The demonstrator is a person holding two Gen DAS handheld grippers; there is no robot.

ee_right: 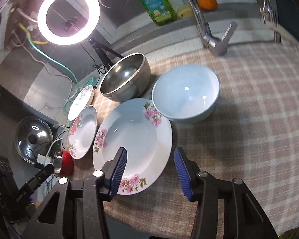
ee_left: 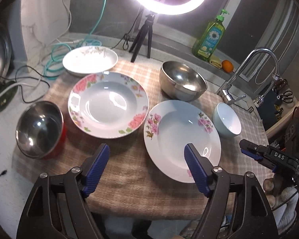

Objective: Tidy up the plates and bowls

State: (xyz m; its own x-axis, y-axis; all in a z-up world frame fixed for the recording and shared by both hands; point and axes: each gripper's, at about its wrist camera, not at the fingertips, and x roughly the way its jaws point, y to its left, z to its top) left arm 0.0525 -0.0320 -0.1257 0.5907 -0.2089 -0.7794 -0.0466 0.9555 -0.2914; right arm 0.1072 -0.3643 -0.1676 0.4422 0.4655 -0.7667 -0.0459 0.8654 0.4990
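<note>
On the checked cloth lie a plate with purple-pink flowers (ee_left: 181, 131) (ee_right: 137, 131), a rose-rimmed plate (ee_left: 108, 104) (ee_right: 82, 131) and a white twig-patterned plate (ee_left: 89, 59) (ee_right: 80, 102). Around them stand a steel bowl (ee_left: 182, 80) (ee_right: 125, 77), a red-sided steel bowl (ee_left: 39, 129) (ee_right: 64, 163) and a light blue bowl (ee_left: 226, 119) (ee_right: 185, 93). My left gripper (ee_left: 147, 147) hangs open over the purple-flowered plate's left rim. My right gripper (ee_right: 150, 151) is open and straddles that plate's right rim, with its pads clear of it.
A ring light on a tripod (ee_left: 141, 37) stands at the back, with cables (ee_left: 55, 59) to its left. A soap bottle (ee_left: 209, 37), an orange (ee_left: 227, 66) and a faucet (ee_left: 249, 69) are at the right. A pot lid (ee_right: 32, 137) lies at the left.
</note>
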